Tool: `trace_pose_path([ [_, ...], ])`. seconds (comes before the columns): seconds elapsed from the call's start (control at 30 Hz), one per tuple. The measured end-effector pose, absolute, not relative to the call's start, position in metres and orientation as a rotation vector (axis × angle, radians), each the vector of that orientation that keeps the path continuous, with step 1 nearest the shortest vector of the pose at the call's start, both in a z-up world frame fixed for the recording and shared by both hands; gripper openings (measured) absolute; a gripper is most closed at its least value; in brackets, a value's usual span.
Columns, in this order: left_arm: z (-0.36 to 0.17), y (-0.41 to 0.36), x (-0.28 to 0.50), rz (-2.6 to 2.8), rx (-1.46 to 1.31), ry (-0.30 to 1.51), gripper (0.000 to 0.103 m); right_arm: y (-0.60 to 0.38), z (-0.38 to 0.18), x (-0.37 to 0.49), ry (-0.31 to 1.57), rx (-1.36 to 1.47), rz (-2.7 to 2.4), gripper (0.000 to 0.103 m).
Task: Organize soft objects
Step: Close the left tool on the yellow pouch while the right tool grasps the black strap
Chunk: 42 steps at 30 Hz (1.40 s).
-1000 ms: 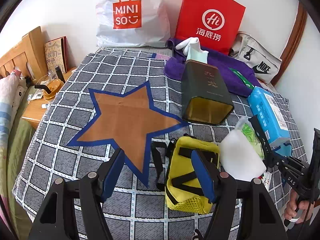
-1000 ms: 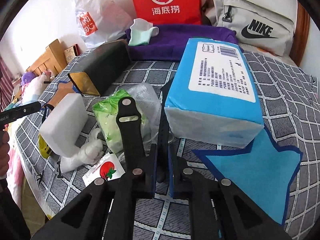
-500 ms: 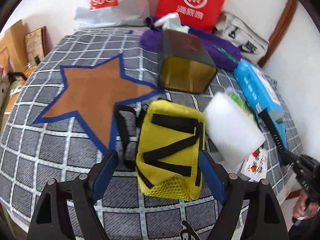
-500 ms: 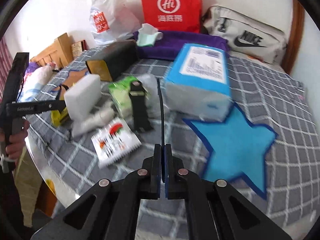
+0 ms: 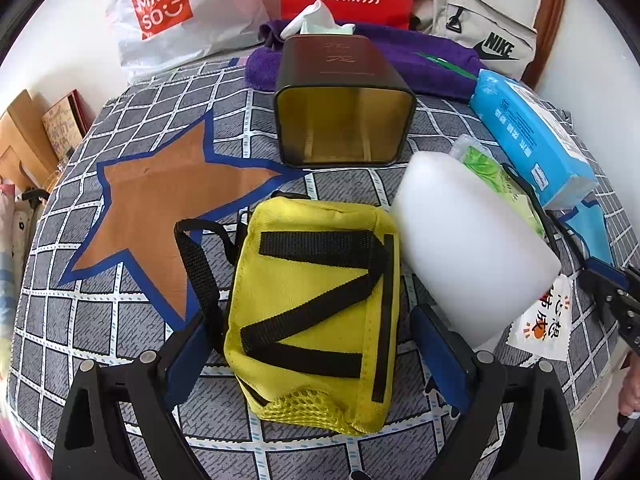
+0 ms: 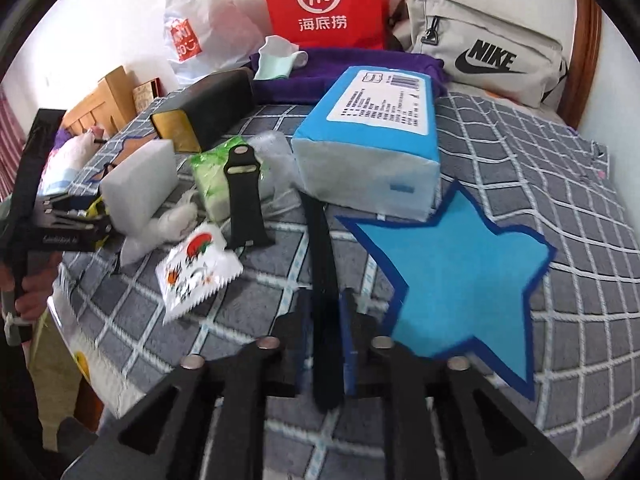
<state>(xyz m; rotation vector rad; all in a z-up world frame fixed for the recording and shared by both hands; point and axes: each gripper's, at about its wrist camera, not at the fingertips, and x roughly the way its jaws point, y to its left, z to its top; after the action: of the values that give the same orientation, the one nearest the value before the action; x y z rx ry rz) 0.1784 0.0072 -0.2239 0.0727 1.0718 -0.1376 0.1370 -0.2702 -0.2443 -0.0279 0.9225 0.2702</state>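
Yellow pouch lies on the grey checked cloth beside the brown star patch, its black straps up, with the white foam block touching its right side. The left claw straddles the pouch, its jaws opening wide and its blue pads still clear of both flanks, so the step in hand looks like the approach to a grasp. The next move calls for lowering the jaws around the pouch's body and closing without catching the foam block or the loose strap loop.

The right claw has a black strap lying between its jaws, which are opening; the pads seem no longer to press on it, so this reads as a release next to the blue star patch. A second strap piece rests near the green packet.
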Motion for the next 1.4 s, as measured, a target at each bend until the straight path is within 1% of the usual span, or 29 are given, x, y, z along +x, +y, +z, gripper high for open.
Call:
trace_pose_path([
  [0.03, -0.223, 0.008, 0.179, -0.127, 0.082, 1.074, 0.085, -0.268, -0.246, 0.143, 0.930, -0.018, 0.270, 0.024],
  [0.07, -0.222, 0.008, 0.179, -0.122, 0.087, 1.073, 0.083, -0.267, -0.247, 0.147, 0.928, -0.015, 0.268, 0.024],
  [0.13, -0.220, 0.012, 0.180, -0.121, 0.072, 1.075, 0.074, -0.263, -0.246, 0.152, 0.912, -0.016, 0.263, 0.024],
  [0.17, -0.218, 0.015, 0.180, -0.119, 0.062, 1.076, 0.072, -0.261, -0.247, 0.156, 0.912, -0.023, 0.262, 0.024],
  [0.23, -0.217, 0.018, 0.180, -0.121, 0.040, 1.078, 0.066, -0.258, -0.247, 0.159, 0.907, -0.036, 0.254, 0.017],
  [0.27, -0.215, 0.020, 0.180, -0.124, 0.029, 1.080, 0.066, -0.258, -0.246, 0.159, 0.908, -0.040, 0.253, 0.017],
  [0.47, -0.210, 0.037, 0.178, -0.131, -0.068, 1.099, 0.063, -0.265, -0.237, 0.149, 0.919, 0.015, 0.256, 0.014],
  [0.5, -0.208, 0.039, 0.178, -0.133, -0.085, 1.096, 0.063, -0.267, -0.236, 0.146, 0.916, 0.022, 0.257, 0.003],
  [0.53, -0.205, 0.042, 0.176, -0.134, -0.108, 1.091, 0.062, -0.269, -0.233, 0.142, 0.917, 0.031, 0.256, 0.003],
  [0.77, -0.187, 0.046, 0.163, -0.124, -0.136, 1.052, 0.061, -0.275, -0.223, 0.131, 0.903, 0.040, 0.245, 0.003],
  [1.07, -0.153, 0.038, 0.162, -0.124, -0.161, 1.003, 0.061, -0.285, -0.180, 0.122, 0.836, 0.039, 0.230, 0.003],
  [1.4, -0.113, 0.025, 0.184, -0.147, -0.164, 0.949, 0.061, -0.290, -0.139, 0.144, 0.782, 0.022, 0.222, 0.003],
])
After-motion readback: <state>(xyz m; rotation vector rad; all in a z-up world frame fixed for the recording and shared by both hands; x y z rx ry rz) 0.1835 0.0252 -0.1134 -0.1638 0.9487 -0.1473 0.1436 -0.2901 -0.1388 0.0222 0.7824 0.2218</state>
